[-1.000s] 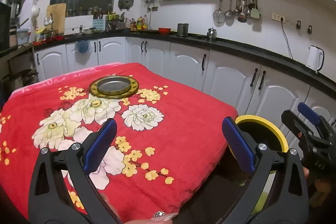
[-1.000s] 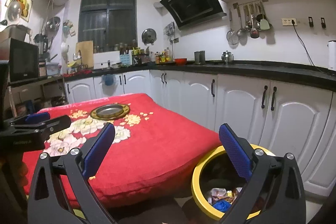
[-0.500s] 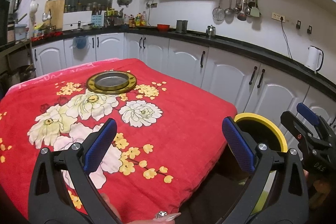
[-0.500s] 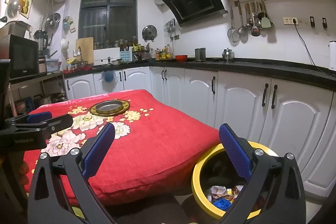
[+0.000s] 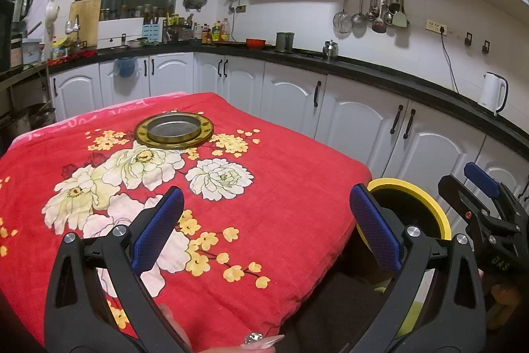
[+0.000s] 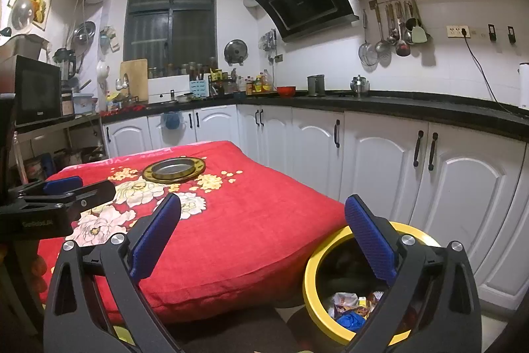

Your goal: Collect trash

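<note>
A yellow-rimmed trash bin (image 6: 317, 260) stands on the floor at the table's right corner, with wrappers (image 6: 350, 308) inside; its rim also shows in the left wrist view (image 5: 426, 197). My left gripper (image 5: 264, 227) is open and empty above the near edge of the red flowered table cover (image 5: 281, 174). My right gripper (image 6: 261, 234) is open and empty, held above the bin and the table corner. Each gripper shows at the edge of the other's view. No loose trash shows on the cover.
A round metal tray with a gold rim (image 5: 173, 130) lies at the far side of the table. White cabinets (image 6: 373, 161) and a black countertop (image 6: 413, 106) run along the back and right. A kettle (image 5: 492, 91) stands on the counter.
Both views have risen slightly and tilted, so the table and tray sit a bit lower and farther. Both grippers stay open and empty.
</note>
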A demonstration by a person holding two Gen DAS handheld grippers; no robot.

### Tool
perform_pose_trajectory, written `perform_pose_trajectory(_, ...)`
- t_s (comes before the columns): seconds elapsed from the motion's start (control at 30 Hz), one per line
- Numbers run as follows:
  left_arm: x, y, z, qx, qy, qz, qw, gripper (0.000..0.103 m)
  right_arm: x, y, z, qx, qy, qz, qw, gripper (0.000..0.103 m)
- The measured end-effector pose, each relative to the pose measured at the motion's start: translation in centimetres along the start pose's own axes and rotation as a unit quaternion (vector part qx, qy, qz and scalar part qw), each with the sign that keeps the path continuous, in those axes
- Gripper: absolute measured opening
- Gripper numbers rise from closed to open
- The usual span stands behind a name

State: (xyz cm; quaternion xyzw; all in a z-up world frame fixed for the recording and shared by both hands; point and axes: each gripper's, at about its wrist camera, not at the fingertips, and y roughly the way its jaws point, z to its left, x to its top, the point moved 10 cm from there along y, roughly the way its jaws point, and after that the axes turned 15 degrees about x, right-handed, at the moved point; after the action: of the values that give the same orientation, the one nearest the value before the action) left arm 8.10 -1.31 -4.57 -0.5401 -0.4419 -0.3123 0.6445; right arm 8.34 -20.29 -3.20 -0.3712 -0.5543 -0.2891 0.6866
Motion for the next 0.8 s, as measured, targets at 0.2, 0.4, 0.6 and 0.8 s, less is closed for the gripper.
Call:
perform_pose_trajectory(0.2, 0.00, 0.02, 0.00, 0.000, 0.000, 0.001, 1.0000, 0.092, -0.03, 0.00, -0.02, 0.000, 0.000, 0.000, 1.000, 0.097)
perform_pose_trajectory(0.4, 0.11, -0.04, -0.05, 0.001, -0.001, 0.001, 1.0000, 0.092, -0.08, 0.06, 0.00, 0.001, 0.001, 0.001, 1.000, 0.097)
perform_pose_trajectory(0.6, 0.40, -0.23, -0.03, 0.002, -0.002, -0.003, 1.0000, 0.092, -0.07, 0.00, -0.06, 0.000, 0.001, 0.000, 1.000, 0.097)
perform_pose_trajectory(0.8, 0.57, -0.34, -0.05, 0.003, -0.003, -0.004, 1.0000, 0.092, -0.05, -0.01, -0.13, 0.000, 0.000, -0.001, 1.000, 0.097)
